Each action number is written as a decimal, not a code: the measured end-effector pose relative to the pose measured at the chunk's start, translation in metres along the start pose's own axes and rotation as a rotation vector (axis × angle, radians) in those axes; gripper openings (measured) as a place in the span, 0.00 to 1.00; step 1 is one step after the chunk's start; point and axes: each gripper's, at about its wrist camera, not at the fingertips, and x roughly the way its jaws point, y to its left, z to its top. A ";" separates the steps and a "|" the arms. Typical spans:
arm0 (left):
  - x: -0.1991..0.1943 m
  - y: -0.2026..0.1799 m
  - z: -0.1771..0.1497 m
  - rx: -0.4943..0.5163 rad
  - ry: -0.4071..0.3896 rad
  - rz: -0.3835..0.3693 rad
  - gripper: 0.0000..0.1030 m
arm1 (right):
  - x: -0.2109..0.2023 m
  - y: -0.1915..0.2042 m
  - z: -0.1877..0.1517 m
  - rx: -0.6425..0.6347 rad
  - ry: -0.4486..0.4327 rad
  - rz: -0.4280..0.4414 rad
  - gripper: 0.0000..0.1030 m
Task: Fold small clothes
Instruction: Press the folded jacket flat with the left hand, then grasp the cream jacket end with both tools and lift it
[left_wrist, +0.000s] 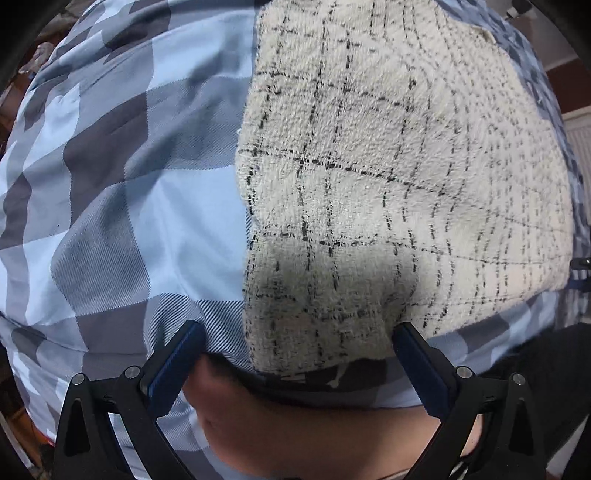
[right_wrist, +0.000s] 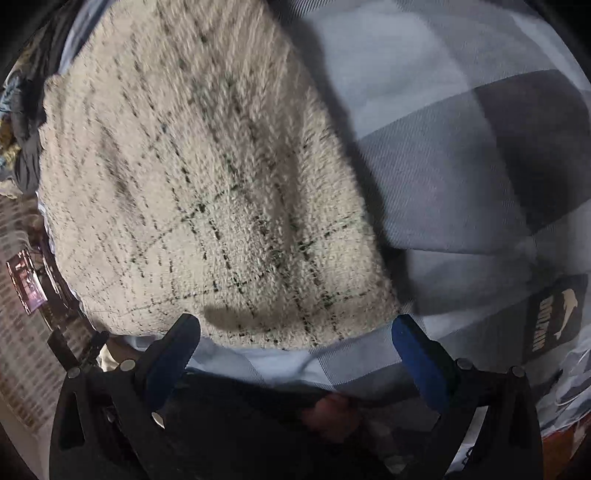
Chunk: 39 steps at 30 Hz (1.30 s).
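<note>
A cream fleece garment with a thin black grid pattern (left_wrist: 388, 177) lies flat and folded on a blue and grey checked bedcover (left_wrist: 110, 166). My left gripper (left_wrist: 299, 343) is open, its jaws wide apart over the garment's near left corner, holding nothing. In the right wrist view the same garment (right_wrist: 207, 184) fills the left and middle, slightly blurred. My right gripper (right_wrist: 295, 336) is open and empty, its jaws spread at the garment's near edge.
The checked bedcover (right_wrist: 461, 166) extends to the right with a dark label showing a dolphin (right_wrist: 554, 314). The person's dark clothing and skin lie below both grippers. Clutter and a floor area show at the far left of the right wrist view (right_wrist: 26, 280).
</note>
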 end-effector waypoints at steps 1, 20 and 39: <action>0.002 -0.001 -0.001 0.007 0.002 0.005 1.00 | 0.004 0.003 0.002 -0.008 0.010 -0.001 0.99; -0.043 -0.034 0.001 0.083 -0.155 -0.200 0.16 | -0.024 0.071 -0.024 -0.246 -0.200 -0.120 0.15; -0.153 0.014 -0.077 -0.079 -0.413 -0.590 0.12 | -0.148 0.061 -0.143 -0.286 -0.630 0.678 0.09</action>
